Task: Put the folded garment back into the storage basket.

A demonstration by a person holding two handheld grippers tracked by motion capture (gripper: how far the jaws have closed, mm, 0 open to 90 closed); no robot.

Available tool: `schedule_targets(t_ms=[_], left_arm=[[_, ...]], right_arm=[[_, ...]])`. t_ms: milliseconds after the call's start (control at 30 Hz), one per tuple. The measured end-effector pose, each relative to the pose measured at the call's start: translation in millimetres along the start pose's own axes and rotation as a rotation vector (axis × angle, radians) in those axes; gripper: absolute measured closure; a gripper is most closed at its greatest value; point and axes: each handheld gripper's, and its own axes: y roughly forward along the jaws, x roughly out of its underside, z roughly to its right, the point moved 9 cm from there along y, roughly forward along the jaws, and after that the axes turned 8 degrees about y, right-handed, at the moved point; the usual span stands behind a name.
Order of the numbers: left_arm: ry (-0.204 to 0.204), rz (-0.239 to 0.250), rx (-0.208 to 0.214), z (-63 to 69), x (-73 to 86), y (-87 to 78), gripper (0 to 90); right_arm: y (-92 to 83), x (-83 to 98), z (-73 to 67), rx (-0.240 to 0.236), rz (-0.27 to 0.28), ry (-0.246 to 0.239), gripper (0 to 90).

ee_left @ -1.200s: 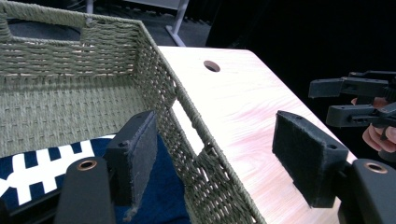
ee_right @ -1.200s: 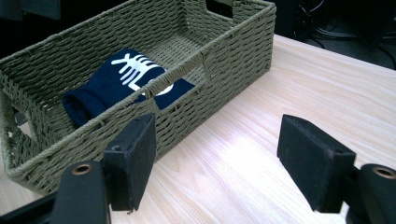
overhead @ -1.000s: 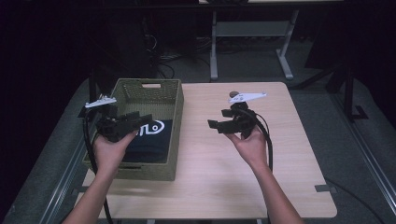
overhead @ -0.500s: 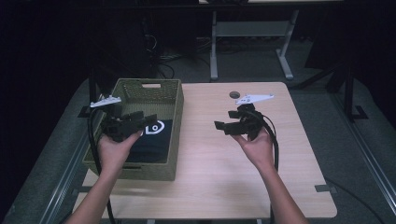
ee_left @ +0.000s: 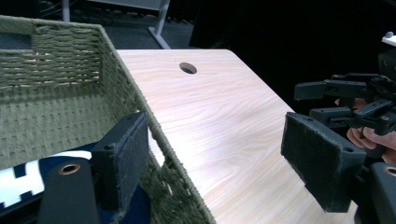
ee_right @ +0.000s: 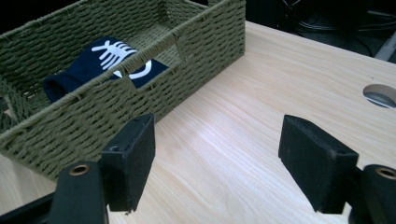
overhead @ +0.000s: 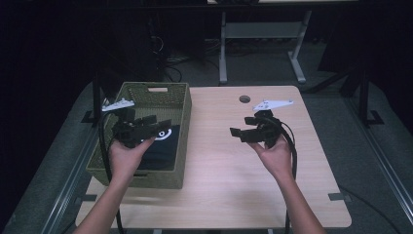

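While most of the room beyond the table (overhead: 219, 195) sinks into darkness, a pale metal frame (overhead: 258, 34) and some cables on the grey floor can just be made out behind it. A dark blue cloth with a white print (ee_right: 105, 60) lies on the bottom of the woven green basket (overhead: 178, 102); in the high view the left gripper (overhead: 163, 126) and the hand holding it cover much of that cloth, and in the left gripper view all but a corner of it is cut off by the frame and the near jaw. Hovering above the basket's right part, the left gripper has just been opening its jaws, which now stand wide apart with nothing between them. Over the bare wood to the right, well apart from the basket, the right gripper (overhead: 237, 133) is also spread wide and empty. Light wood grain covers the tabletop, with a round cable hole (overhead: 244, 99) near its far edge. The basket sits at the table's left edge.
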Motion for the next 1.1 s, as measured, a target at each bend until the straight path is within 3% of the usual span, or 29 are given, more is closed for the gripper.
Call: schedule_targets(t_ms=[1100], left_arm=[[0.041, -0.022, 0.073, 41.8, 2.7, 32.9, 22.3]], right_arm=[[-30.3, 31.1, 39.3, 0.069, -0.005, 0.042, 25.7]])
